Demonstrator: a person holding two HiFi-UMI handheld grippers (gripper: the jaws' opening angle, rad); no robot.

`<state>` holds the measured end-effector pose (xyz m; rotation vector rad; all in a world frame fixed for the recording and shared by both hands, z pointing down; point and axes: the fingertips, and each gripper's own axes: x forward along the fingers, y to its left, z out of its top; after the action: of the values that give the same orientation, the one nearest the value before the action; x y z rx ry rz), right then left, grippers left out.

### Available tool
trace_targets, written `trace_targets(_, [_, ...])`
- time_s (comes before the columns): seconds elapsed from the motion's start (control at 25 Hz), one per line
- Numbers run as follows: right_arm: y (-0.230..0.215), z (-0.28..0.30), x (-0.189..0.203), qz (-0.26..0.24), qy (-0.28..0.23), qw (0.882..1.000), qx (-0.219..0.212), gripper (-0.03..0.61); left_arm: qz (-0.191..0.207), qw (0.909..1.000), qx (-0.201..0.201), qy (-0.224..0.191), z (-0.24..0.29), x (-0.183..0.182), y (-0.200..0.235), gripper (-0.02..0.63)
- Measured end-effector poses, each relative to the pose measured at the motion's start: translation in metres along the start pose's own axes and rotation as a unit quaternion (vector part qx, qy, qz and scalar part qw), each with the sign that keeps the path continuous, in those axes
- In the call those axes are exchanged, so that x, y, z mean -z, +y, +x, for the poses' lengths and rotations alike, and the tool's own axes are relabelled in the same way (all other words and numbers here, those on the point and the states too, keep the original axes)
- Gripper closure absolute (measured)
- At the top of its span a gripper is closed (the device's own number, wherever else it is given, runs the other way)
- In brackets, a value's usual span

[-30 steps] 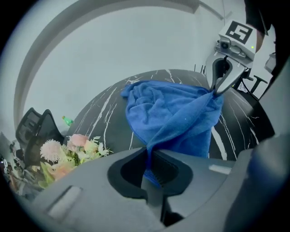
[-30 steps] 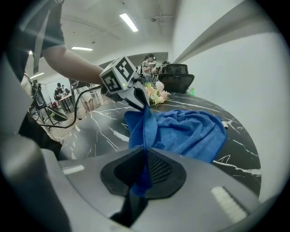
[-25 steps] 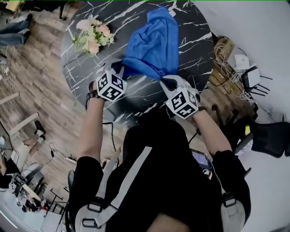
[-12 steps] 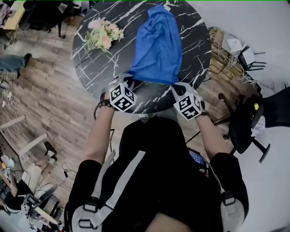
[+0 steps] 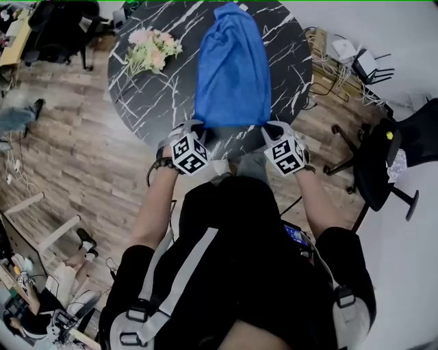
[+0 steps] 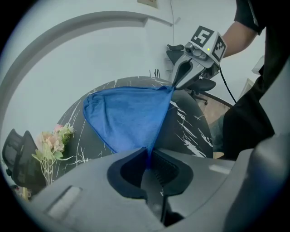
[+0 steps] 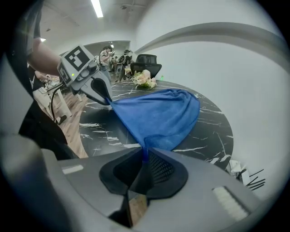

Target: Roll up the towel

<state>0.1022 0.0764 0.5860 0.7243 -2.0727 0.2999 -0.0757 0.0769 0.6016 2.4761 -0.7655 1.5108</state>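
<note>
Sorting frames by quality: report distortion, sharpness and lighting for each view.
Head view: evenly lit, sharp, blue towel and table veins crisp. Left gripper view: heavy fisheye, dark round vignette, left gripper soft up close. Right gripper view: same fisheye and vignette, ceiling light strip glaring at top.

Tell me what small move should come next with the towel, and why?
Probably lower both corners until the near edge lies flat on the table. The left tool and right tool each pinch a near corner of the towel, which lies spread out beyond them.
</note>
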Motion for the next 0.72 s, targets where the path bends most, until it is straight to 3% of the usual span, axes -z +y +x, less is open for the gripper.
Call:
trace_targets(0.2, [0.016, -0.003, 0.013, 0.017, 0.016, 1.0, -0.008, 0.508, 0.005, 0.9999, 0.009, 0.01, 0.002, 0.018, -0.01, 0.561])
trace_targets(0.4, [0.005, -0.002, -0.003, 0.069, -0.012, 0.997, 0.025, 0.508, 0.007, 0.9996, 0.023, 0.017, 0.003, 0.031, -0.019, 0.514])
trace_targets(0.52, [-0.002, 0.011, -0.019, 0.079, -0.014, 0.996, 0.04, 0.497, -0.003, 0.9996, 0.024, 0.012, 0.003, 0.031, -0.019, 0.512])
trace_targets(0.6, [-0.001, 0.022, -0.025, 0.079, -0.003, 0.996, 0.035, 0.452, -0.003, 0.9996, 0.027, 0.011, 0.004, 0.03, -0.019, 0.514])
trace_targets(0.72, [0.0, 0.034, -0.023, 0.094, 0.012, 0.995, 0.027, 0.443, 0.003, 0.9992, 0.036, 0.017, 0.005, 0.03, -0.02, 0.517])
